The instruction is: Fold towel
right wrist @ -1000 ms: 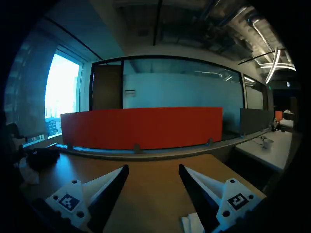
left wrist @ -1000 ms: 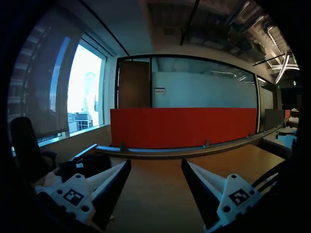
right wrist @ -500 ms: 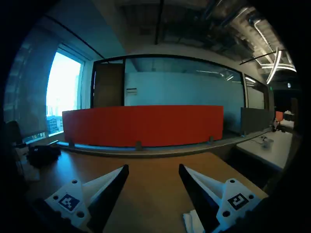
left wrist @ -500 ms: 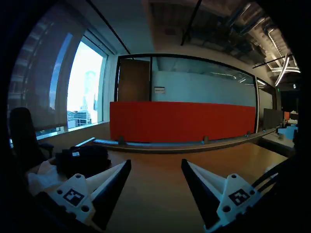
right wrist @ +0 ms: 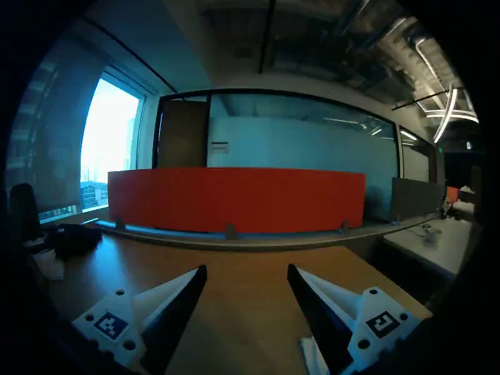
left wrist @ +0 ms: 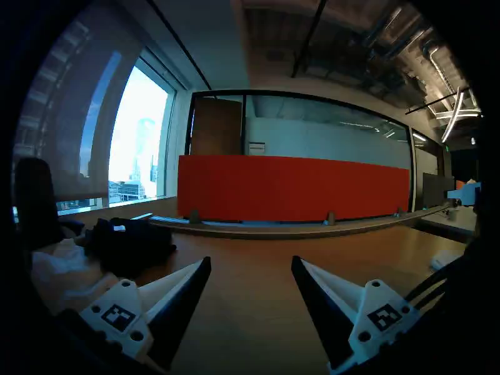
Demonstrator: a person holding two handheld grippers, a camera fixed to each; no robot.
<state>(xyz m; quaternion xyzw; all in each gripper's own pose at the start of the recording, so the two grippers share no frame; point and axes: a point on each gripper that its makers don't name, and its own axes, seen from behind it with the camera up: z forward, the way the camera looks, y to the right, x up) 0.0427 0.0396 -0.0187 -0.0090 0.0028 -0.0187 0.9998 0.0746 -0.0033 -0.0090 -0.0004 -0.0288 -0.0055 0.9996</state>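
Since neither pair of jaws has anything between its fingers, the coming move turns on which way the towel lies from each. The left gripper (left wrist: 250,262) stands wide apart over bare wooden desk (left wrist: 250,312), and the right gripper (right wrist: 246,269) is spread just as wide over the same surface.

Nearest of all, a white corner of fabric (right wrist: 309,354) peeks out low beside the right gripper's right-hand finger, just outside the gap. Too little of it is visible to say what it belongs to.

Off to the left of the left gripper's fingers, near the desk edge, lies a crumpled white cloth (left wrist: 56,275), which is most likely the towel. It sits heaped, so no long axis can be read yet. By my judgement the left gripper is the nearer one and would have to swing left to reach it.

Just behind the cloth and touching it sits a dark bundle (left wrist: 128,245). Farther off, a red divider (left wrist: 294,189) runs along the back of the desk, with a bright window (left wrist: 134,150) to its left.
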